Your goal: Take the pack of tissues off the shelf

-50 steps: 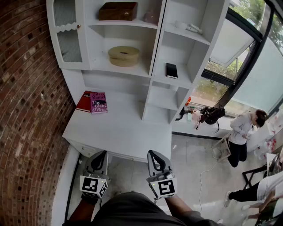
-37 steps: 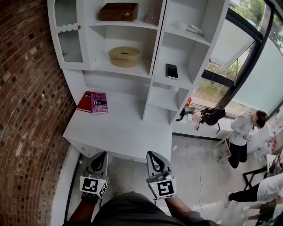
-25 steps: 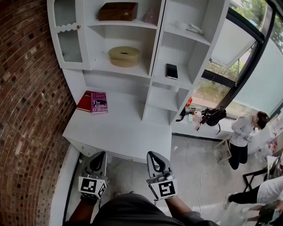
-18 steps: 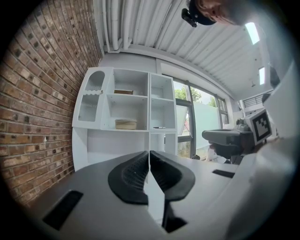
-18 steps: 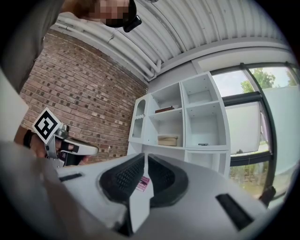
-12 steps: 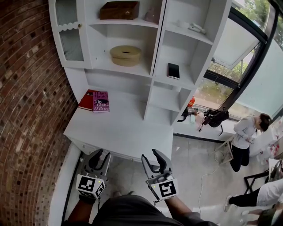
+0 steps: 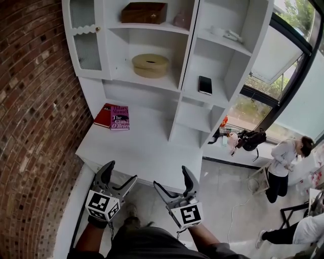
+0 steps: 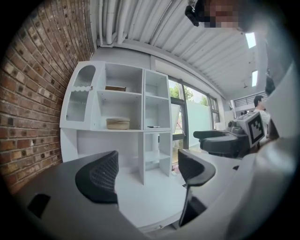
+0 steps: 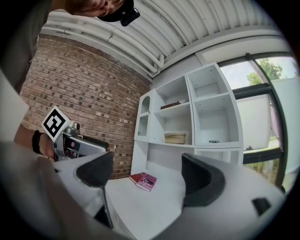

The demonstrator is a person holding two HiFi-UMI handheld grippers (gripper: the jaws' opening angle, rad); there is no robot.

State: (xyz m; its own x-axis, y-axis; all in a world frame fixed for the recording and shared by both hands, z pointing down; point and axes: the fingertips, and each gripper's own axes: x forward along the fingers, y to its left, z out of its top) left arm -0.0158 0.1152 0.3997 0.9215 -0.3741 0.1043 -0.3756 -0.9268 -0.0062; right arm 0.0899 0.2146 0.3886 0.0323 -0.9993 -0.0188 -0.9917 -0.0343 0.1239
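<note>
A small white pack-like thing (image 7: 231, 35) lies on the top right shelf of the white shelf unit (image 7: 188, 60); I cannot tell whether it is the tissues. A round tan box (image 7: 150, 65) with a slot in its lid sits on the middle left shelf and shows as the tan box (image 8: 117, 123) and tan box (image 9: 175, 138) in both gripper views. My left gripper (image 7: 121, 172) and right gripper (image 7: 172, 178) hang side by side before the desk's front edge, far below the shelves. Both have just been opening and stand open, nothing between the jaws. The left gripper (image 8: 147, 176) and right gripper (image 9: 147, 176) face the unit.
Two books (image 7: 114, 116) lie at the back left of the white desk (image 7: 136, 157). A brown wooden box (image 7: 143, 12) and a black flat device (image 7: 205, 85) sit on other shelves. A brick wall (image 7: 35, 126) runs along the left. A person (image 7: 283, 162) stands by the window at the right.
Both grippers' jaws have gone from shut to wide open. Both grippers have edged a little toward the desk's front edge.
</note>
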